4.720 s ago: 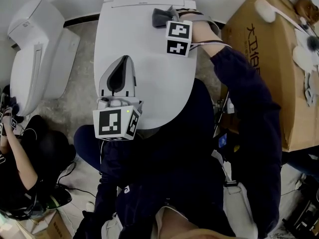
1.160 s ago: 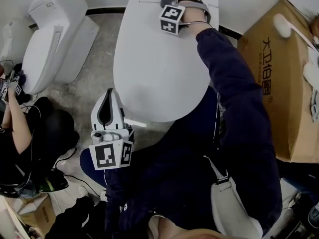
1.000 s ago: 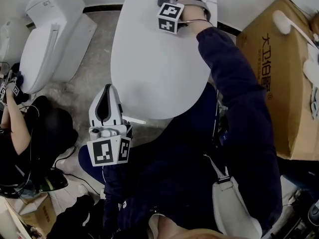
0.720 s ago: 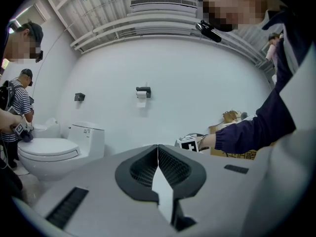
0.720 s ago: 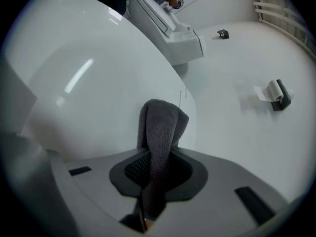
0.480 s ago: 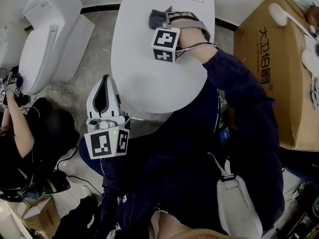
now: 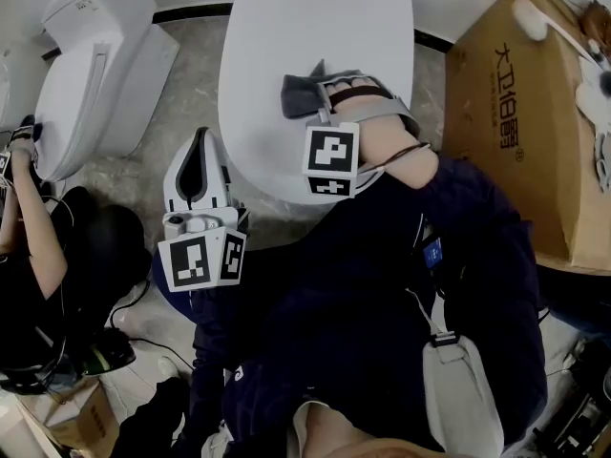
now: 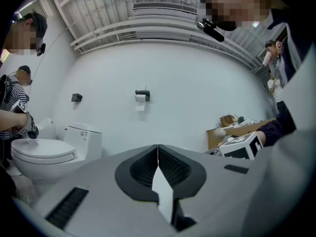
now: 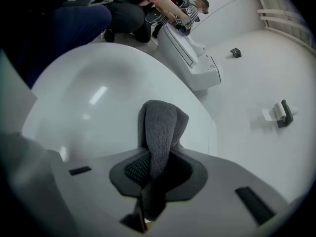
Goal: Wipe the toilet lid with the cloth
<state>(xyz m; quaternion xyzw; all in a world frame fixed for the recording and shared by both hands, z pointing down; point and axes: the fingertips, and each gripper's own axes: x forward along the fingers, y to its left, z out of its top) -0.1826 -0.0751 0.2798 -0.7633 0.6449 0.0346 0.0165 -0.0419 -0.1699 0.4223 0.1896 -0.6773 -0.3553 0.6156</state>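
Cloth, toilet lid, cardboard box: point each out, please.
cloth point(image 7: 298, 95), head view, its bunched free end.
toilet lid point(image 7: 272, 36), head view, bare top surface.
cardboard box point(image 7: 520, 122), head view, printed top face.

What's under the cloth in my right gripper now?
The white toilet lid lies below the grey cloth held by the right gripper. The patch directly beneath is covered; contact unclear.

The toilet lid point(image 7: 272, 55) is white, glossy and oval, closed flat over the bowl. The cloth point(image 7: 299, 95) is dark grey and fuzzy, folded into a thick bunch. One end is pinched between the jaws of the right gripper point(image 9: 154, 172), and the free end lies against the lid near its middle.
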